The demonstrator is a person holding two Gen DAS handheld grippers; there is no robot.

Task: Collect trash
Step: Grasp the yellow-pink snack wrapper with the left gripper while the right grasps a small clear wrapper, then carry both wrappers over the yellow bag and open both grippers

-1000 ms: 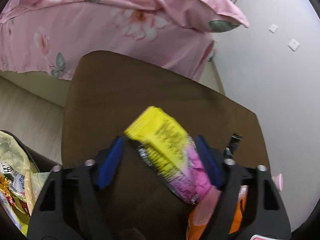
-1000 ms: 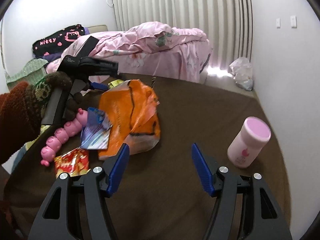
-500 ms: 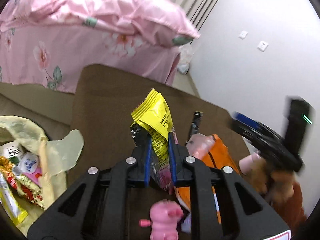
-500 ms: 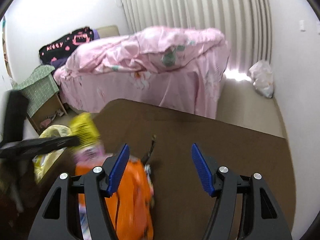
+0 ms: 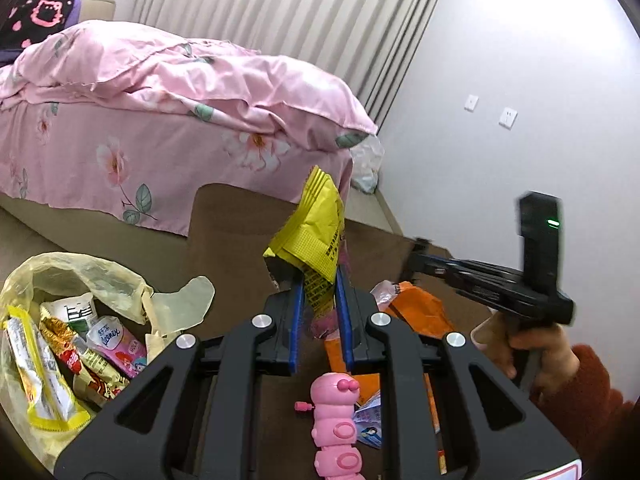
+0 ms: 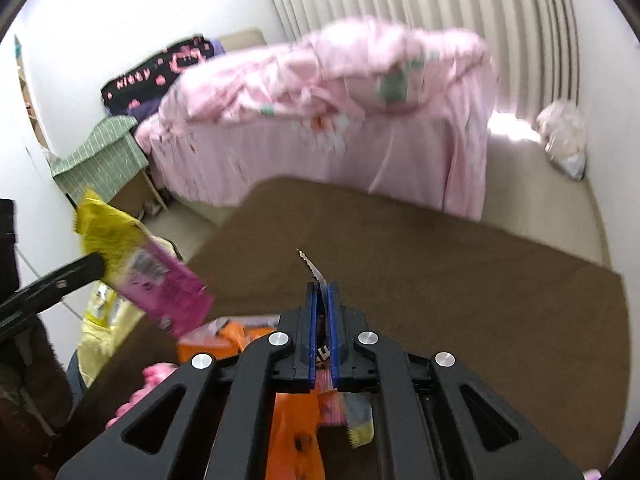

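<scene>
The left gripper [image 5: 318,296] pinches a yellow-and-pink wrapper [image 5: 314,236]. The right gripper [image 6: 322,300], jaws just closing, clamps a thin dark wrapper [image 6: 314,270] above the brown table [image 6: 440,264].

On the brown table [image 5: 240,224] lie an orange wrapper [image 5: 416,308] and a pink caterpillar toy [image 5: 336,424].

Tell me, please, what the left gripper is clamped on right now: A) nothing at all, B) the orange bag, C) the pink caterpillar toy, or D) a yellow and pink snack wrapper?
D: the left gripper has its blue pads closed on the yellow and pink snack wrapper, which sticks up above them.
</scene>
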